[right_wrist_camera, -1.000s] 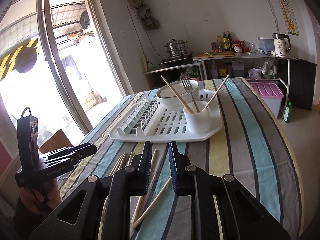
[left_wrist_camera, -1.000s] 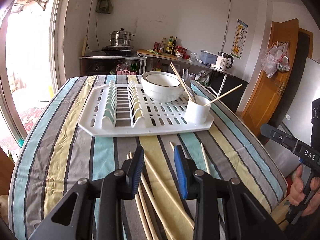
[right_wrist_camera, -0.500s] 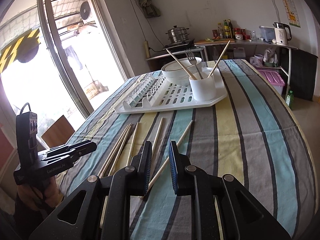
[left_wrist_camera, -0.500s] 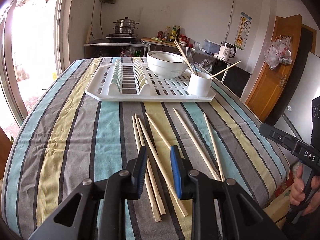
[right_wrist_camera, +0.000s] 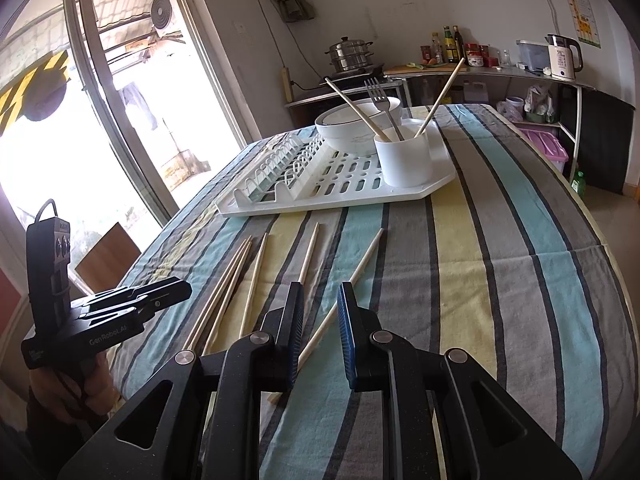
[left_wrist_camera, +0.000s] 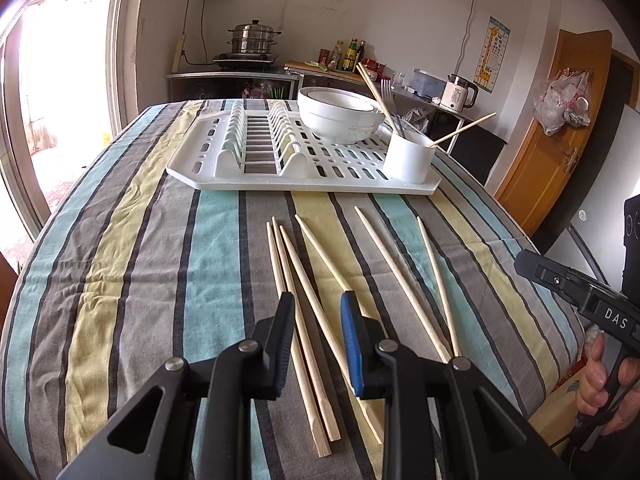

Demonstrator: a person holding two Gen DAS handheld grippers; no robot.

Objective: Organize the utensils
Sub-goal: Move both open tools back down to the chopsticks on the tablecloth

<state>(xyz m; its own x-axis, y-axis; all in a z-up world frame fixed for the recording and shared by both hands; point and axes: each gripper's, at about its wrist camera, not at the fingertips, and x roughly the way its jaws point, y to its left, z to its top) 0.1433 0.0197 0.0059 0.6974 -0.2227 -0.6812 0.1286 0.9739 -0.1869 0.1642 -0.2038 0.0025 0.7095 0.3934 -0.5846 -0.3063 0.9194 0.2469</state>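
Note:
Several loose wooden chopsticks lie on the striped tablecloth, pointing toward a white dish rack. On the rack stands a white utensil cup with two chopsticks and a fork in it, next to white bowls. My left gripper hovers low over the left chopsticks, its jaws narrowly open and gripping nothing. My right gripper is also narrowly open. One chopstick runs under its gap, untouched. The cup and rack lie ahead of it.
A hand holds the right gripper beyond the table's right edge; the left gripper shows at the table's left edge. Behind the table are a counter with a steamer pot, bottles and a kettle. A glass door is on the left.
Both grippers have sunk toward the tablecloth, and the loose chopsticks now show in full ahead of the fingers. The left jaws have narrowed; the right jaws are unchanged.

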